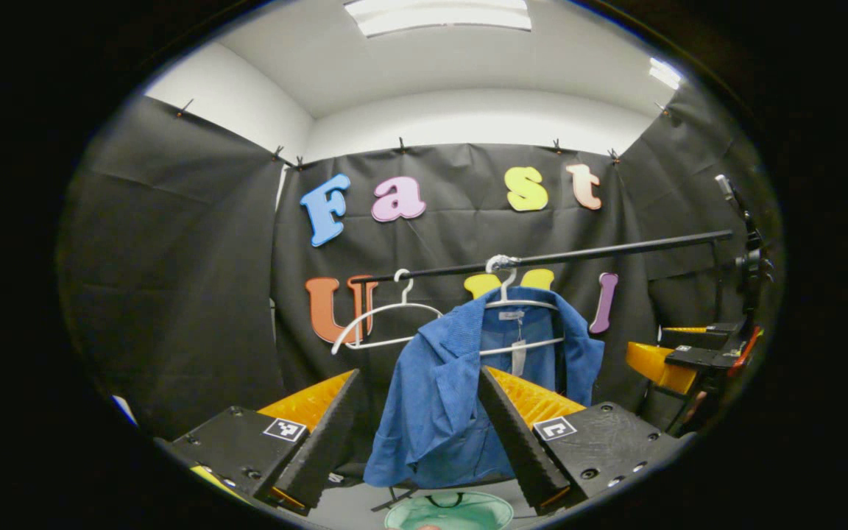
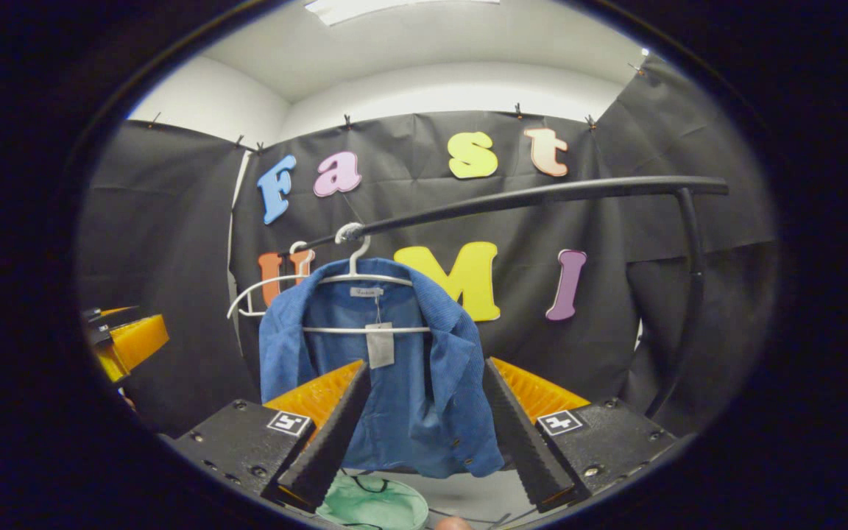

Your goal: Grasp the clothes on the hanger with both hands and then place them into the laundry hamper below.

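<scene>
Blue jacket (image 1: 439,397) on a white hanger (image 1: 520,303), centre frame, above the green hamper (image 1: 450,511) at the bottom edge.
Left gripper (image 1: 418,427) and right gripper (image 2: 424,423) both gape wide, empty, short of the jacket.

We see the blue jacket (image 1: 439,390) hanging from the black rail (image 1: 578,255), our left gripper (image 1: 418,427) spread wide before it, green hamper (image 1: 450,511) below.
</scene>
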Motion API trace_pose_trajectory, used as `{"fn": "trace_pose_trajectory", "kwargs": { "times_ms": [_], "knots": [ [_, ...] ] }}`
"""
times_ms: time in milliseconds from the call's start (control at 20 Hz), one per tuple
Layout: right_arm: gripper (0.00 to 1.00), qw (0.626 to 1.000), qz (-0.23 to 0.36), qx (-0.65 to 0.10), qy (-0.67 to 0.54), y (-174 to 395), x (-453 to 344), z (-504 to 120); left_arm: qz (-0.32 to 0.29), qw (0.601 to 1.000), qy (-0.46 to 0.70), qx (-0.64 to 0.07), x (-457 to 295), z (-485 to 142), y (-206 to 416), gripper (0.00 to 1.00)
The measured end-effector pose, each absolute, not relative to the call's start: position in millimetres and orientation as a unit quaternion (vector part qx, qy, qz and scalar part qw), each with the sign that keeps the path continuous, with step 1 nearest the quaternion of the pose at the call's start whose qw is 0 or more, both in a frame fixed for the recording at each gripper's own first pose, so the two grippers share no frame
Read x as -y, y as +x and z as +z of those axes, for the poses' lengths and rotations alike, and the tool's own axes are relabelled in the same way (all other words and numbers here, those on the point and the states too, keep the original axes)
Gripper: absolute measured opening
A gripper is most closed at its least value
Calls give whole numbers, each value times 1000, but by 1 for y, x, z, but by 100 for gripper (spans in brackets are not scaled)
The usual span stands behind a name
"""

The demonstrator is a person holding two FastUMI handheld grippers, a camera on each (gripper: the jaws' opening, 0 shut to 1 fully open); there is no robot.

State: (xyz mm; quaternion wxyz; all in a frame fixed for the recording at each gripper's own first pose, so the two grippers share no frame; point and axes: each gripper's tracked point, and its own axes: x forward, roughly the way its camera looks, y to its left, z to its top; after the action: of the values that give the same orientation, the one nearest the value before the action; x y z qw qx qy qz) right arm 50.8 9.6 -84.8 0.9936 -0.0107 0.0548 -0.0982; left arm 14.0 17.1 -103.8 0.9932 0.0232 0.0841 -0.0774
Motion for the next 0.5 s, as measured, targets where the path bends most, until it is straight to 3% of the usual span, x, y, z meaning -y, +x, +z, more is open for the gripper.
{"fn": "trace_pose_trajectory", "kwargs": {
  "times_ms": [450,500],
  "knots": [
    [97,986,-150,-74,-9,78,13,-120,-155,980,32,-119,28,-160,33,100],
    [97,986,-150,-76,-6,83,18,-125,-154,981,33,-117,33,-165,38,93]
  ]
}}
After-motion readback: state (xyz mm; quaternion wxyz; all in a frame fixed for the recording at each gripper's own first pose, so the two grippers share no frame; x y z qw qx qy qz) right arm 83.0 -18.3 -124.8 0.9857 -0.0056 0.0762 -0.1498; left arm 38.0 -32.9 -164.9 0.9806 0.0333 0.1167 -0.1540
